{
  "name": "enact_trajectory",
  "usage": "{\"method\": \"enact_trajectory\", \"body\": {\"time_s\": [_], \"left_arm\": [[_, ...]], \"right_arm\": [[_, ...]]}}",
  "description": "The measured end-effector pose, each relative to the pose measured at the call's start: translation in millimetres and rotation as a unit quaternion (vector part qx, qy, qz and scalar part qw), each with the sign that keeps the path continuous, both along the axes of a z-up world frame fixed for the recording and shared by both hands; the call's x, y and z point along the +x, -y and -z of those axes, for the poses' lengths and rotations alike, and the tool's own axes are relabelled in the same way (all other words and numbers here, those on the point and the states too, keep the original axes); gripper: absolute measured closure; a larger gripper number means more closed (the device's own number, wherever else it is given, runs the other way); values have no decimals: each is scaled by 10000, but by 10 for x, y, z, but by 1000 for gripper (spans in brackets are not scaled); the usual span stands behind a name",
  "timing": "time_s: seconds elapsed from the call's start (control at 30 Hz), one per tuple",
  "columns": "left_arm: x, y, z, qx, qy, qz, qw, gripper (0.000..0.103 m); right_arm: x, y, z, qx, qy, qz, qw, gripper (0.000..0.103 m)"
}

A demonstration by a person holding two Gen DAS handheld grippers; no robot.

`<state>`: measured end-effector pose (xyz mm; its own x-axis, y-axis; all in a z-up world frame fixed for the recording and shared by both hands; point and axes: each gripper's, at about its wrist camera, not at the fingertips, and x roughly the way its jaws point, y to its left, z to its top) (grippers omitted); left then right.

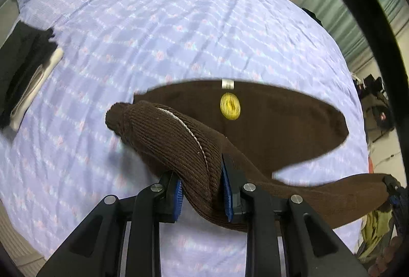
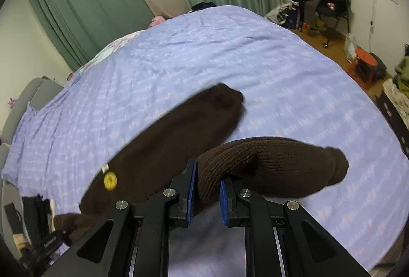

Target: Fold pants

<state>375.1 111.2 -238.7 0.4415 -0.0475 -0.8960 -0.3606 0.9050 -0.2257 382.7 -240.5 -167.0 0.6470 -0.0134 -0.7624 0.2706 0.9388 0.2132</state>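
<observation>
Up above the lilac patterned bedspread [image 1: 153, 21], the dark brown ribbed knit pants [image 1: 268, 118] hang stretched between the two hand-held tools. In the left wrist view, the left gripper [image 1: 202, 190] pinches a bunched roll of the brown fabric between its blue-padded fingers [image 1: 227, 196], and a thin pale cord [image 1: 189, 131] runs along the top of that roll. Beyond the pinch, a broad flat part of the garment spreads out over the bed, blurred at its edges, carrying a round yellow badge [image 1: 230, 107] just below a small white label [image 1: 227, 84]. At the far right edge of this view the fabric tapers away to the other tool, which is only partly visible.

From the right wrist view, the right gripper [image 2: 207, 196] clamps another gathered fold of the same pants, with a rounded knit end bulging off to its right. A leg of the garment stretches up and away over the bedspread, blurred.

Folded dark and white clothes [image 1: 28, 72] lie at the left border of the bed. Green curtains [image 2: 84, 0] hang behind it, and a black chair draped with clothing [image 2: 329, 0] stands in the far corner.
</observation>
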Motion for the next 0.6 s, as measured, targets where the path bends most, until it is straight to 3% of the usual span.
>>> {"method": "enact_trajectory", "body": {"time_s": [0.1,0.37,0.53,0.57,0.6], "left_arm": [[370,-118,86,-8,16,-50,10000,77],[1174,-289,515,-66,-391,6,9992,74],[1285,-277,576,209,-514,211,9982,48],[1263,-281,548,181,-512,257,9982,44],[1234,-273,498,203,-515,290,9980,35]], "right_arm": [[455,-65,97,-86,30,-144,9999,86],[1676,-272,697,-458,-459,-528,9965,86],[1985,-350,919,-649,-615,-661,9938,85],[2021,-347,941,-598,-620,-675,9940,79],[2039,-353,949,-590,-630,-675,9940,60]]}}
